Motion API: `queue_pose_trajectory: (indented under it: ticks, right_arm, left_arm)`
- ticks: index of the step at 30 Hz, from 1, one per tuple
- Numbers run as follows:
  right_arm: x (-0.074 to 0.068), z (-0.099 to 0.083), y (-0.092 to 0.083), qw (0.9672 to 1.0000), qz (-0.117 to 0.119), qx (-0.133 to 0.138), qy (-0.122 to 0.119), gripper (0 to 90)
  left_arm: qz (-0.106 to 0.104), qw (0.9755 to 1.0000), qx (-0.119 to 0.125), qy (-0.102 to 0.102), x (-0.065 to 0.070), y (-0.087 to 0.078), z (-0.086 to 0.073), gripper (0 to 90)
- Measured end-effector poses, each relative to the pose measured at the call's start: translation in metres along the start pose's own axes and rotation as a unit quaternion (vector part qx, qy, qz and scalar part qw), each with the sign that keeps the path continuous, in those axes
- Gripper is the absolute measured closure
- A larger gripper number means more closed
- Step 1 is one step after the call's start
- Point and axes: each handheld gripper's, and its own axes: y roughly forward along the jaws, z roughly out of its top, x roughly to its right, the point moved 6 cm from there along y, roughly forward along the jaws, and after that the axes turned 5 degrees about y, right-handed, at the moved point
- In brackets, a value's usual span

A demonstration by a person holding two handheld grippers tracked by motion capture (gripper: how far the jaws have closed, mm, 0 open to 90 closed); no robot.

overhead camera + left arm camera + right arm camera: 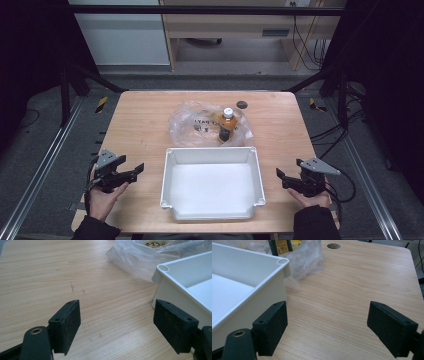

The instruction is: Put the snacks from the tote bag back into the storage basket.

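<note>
A white plastic tray (167, 165) sits empty at the table's near middle. Behind it lies a crumpled clear plastic bag (192, 125) holding an amber bottle (226, 125) with a white cap. My left gripper (137, 170) rests to the left of the tray, held by a hand, its jaws wide open over bare wood (116, 322). My right gripper (280, 176) rests to the right of the tray, also open with nothing between its pads (327, 327). The tray's corner (162, 268) shows beside the left gripper's right jaw, and its other corner (282, 262) beside the right gripper's left jaw.
The wooden table (145, 115) has a small dark round cap (242, 104) near its far edge. Black frame struts and cables stand to both sides. Bare wood lies on either side of the tray.
</note>
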Motion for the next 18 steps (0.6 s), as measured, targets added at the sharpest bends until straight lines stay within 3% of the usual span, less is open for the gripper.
queue_pose_trajectory:
  ticks: [11,18]
  right_arm:
    - [-0.0045,0.0038,-0.0022,0.9999,0.012,0.01,0.001,17.2]
    - [-0.0092,0.0096,-0.0033,0.9997,0.02,0.015,-0.004,17.3]
  left_arm:
    - [0.0,1.0,0.006,0.002,0.0009,-0.001,0.0013,21.1]
    - [-0.001,0.9998,0.009,0.016,0.0026,-0.0006,0.0031,21.1]
